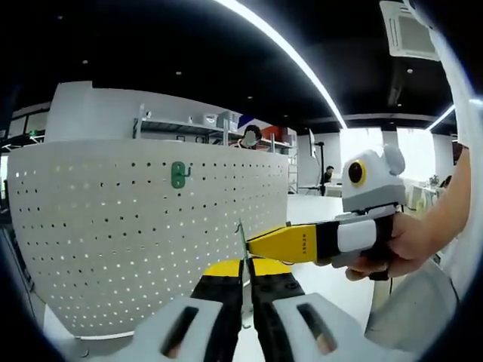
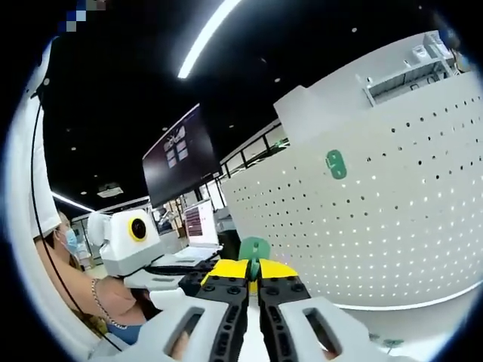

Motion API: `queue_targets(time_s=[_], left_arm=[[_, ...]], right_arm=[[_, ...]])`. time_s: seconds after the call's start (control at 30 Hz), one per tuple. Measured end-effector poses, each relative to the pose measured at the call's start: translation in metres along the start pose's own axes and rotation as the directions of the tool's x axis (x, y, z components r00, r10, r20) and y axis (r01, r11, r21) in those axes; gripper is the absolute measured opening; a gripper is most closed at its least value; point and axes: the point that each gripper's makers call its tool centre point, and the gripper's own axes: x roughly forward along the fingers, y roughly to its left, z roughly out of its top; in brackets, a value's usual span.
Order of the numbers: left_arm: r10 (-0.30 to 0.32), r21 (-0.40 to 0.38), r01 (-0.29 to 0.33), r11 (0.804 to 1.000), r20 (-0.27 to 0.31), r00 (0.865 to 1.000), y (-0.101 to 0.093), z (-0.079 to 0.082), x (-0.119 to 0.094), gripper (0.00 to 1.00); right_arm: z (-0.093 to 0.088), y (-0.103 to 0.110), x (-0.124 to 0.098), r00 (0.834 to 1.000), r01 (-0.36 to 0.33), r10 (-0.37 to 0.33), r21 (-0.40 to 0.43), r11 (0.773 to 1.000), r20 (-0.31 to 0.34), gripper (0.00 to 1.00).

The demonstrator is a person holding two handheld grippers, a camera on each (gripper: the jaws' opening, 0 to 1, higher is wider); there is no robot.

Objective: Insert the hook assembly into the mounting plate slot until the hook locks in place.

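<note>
While green hook [image 1: 178, 174] already sits on pegboard [image 1: 113, 249], second hook [image 2: 254, 249] clamped in my right gripper [image 2: 254, 273], off board; left gripper [image 1: 246, 275] together on thin metal piece. Insertion pending.

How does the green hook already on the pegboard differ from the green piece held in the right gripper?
The mounted green hook sits flat on the white pegboard, well up its face; the held green piece is off the board, pinched between the jaws of the right gripper. The mounted hook shows whole, with a small prong visible in the left gripper view; the held piece has its lower part hidden by the jaws. Both are the same green.
</note>
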Motion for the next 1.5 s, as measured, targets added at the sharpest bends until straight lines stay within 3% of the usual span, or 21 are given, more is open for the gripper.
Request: queue_targets(time_s=[0.63, 0.8, 0.87, 1.13, 1.5], left_arm=[[0.02, -0.014, -0.02, 1.0, -0.006, 1.0, 0.001, -0.004, 0.003, 0.04], [0.018, 0.024, -0.017, 1.0, -0.022, 1.0, 0.0, -0.006, 0.004, 0.06], [0.015, 0.029, -0.014, 0.999, -0.032, 0.999, -0.001, -0.008, 0.005, 0.1], [0.038, 0.003, -0.038, 0.999, -0.079, 0.996, 0.003, -0.019, 0.007, 0.52], [0.049, 0.019, -0.048, 0.999, -0.091, 0.995, 0.004, -0.024, 0.008, 0.81]], right_arm=[[-0.002, -0.003, 0.0, 1.0, 0.0, 0.0, 0.026, 1.0, -0.024, 0.0], [-0.002, -0.006, 0.0, 1.0, 0.005, -0.005, 0.032, 0.999, -0.027, 0.0], [-0.001, -0.007, -0.001, 1.0, 0.006, -0.005, 0.033, 0.999, -0.025, 0.0], [-0.003, -0.007, -0.001, 0.999, 0.006, -0.005, 0.033, 0.999, -0.032, 0.0], [-0.005, -0.007, -0.001, 0.999, 0.006, -0.005, 0.034, 0.999, -0.041, 0.0]])
